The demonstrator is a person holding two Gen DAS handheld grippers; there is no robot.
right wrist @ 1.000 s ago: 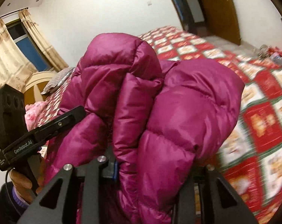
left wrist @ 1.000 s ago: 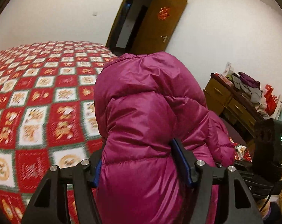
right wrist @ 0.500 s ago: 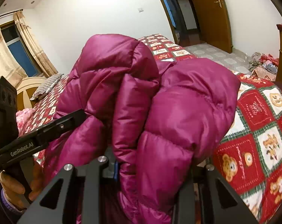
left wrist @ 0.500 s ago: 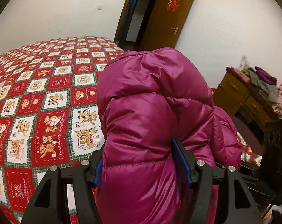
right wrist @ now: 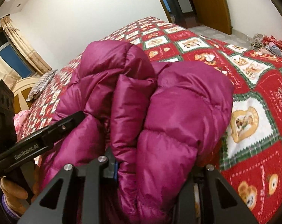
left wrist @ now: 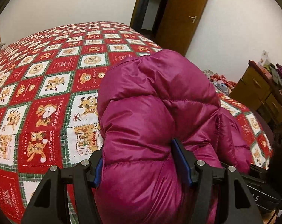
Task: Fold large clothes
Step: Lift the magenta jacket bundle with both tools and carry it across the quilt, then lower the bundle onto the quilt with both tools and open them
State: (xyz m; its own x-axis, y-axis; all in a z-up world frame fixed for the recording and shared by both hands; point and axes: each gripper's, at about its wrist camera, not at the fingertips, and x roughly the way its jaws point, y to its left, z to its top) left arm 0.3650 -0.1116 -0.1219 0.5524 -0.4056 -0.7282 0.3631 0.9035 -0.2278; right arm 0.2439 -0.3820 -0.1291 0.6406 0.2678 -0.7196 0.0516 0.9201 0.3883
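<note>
Left gripper [left wrist: 142, 163]: blue-padded jaws pinch a thick bundle of the shiny magenta quilted down jacket [left wrist: 155, 108]. Padding bulges out above and below the pads [left wrist: 182, 160]. Jacket fills the centre and lower half of the left wrist view, carried above the bed.

Right gripper [right wrist: 155, 168]: jaws clamp another thick fold of the same jacket [right wrist: 159, 108]. Only the left pad shows, at 7 o'clock of the bundle; the right finger is hidden behind fabric. Jacket hangs doubled over, two puffy lobes side by side.

Bed covered by red, white and green checked blanket with bear motifs [left wrist: 47, 97], spreading from 8 to 12 o'clock in the left wrist view and at 3 o'clock in the right wrist view [right wrist: 253, 112].

In the right wrist view the left gripper's black body is at 9 o'clock, held by the person's left hand [right wrist: 13, 190] at 8 o'clock.

Surroundings: brown wooden door [left wrist: 183, 13] at 1 o'clock in the left wrist view, standing open; wooden drawer cabinet [left wrist: 258, 87] at 3 o'clock with clothes piled on top. Right wrist view: beige curtain [right wrist: 23, 43] at 10 o'clock, striped pillow [right wrist: 41, 85] near a cream headboard [right wrist: 22, 87] at 9 o'clock.
</note>
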